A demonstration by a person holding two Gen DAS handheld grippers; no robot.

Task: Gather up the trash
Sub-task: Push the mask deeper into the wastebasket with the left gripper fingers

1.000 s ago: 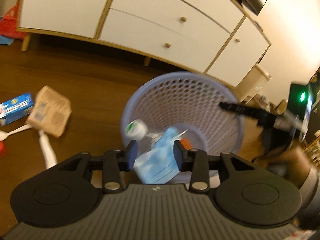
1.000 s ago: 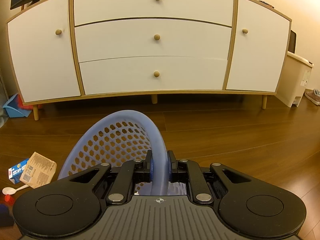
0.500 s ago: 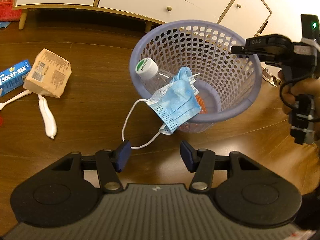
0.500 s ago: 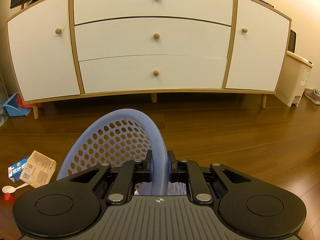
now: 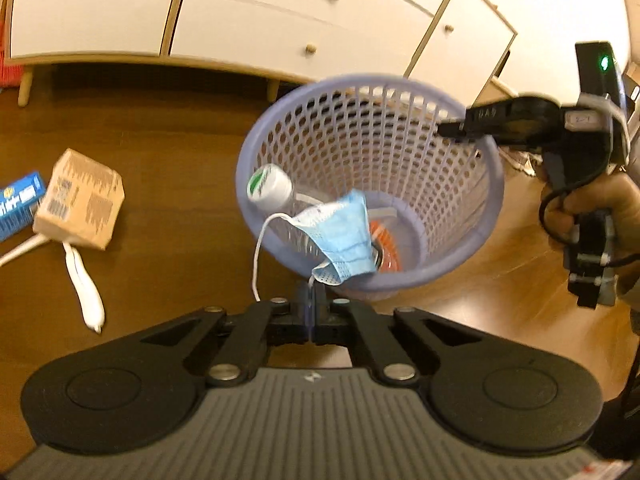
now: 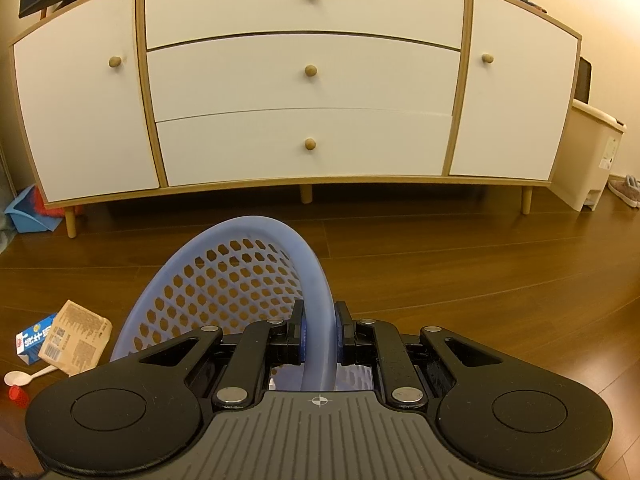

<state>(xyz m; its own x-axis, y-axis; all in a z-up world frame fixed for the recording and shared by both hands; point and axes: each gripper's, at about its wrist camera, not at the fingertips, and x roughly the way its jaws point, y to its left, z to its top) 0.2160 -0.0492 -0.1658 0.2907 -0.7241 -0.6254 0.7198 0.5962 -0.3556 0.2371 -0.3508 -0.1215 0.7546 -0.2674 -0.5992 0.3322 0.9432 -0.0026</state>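
Dark brown wooden plank floor (image 6: 460,272) underfoot, warm yellowish light over everything. Against the wall, a white sideboard (image 6: 304,76) with pale wood trim, round wooden knobs and short wooden legs; three drawers in the middle, one door at each side. Right of it, a cream plastic bin (image 6: 592,160), and at the far edge a grey shoe (image 6: 626,188). Left of the sideboard, a blue dustpan (image 6: 28,216) on the floor.

Lavender perforated wastebasket (image 5: 400,168), tilted with the opening toward the left wrist camera. Inside: a clear plastic bottle with a white and green cap (image 5: 268,190) leaning on the near-left rim, something orange (image 5: 386,244) at the bottom, too blurred to name. Blue surgical mask (image 5: 344,236) draped over the near rim, partly inside, one white ear loop hanging outside down toward the floor.

Left gripper (image 5: 310,312) closed tight, pinching what looks like the mask's lower ear loop just below the basket's near edge. Right gripper (image 6: 318,332) clamped on the basket's far rim, a hand (image 5: 600,204) on its handle.

Scattered on the floor left of the basket, well apart from it: a tan cardboard carton (image 5: 78,200), touching a blue box (image 5: 20,204); a white plastic spoon (image 6: 24,377); a white wrapper (image 5: 84,280) just beside the carton; a small red cap (image 6: 18,395).
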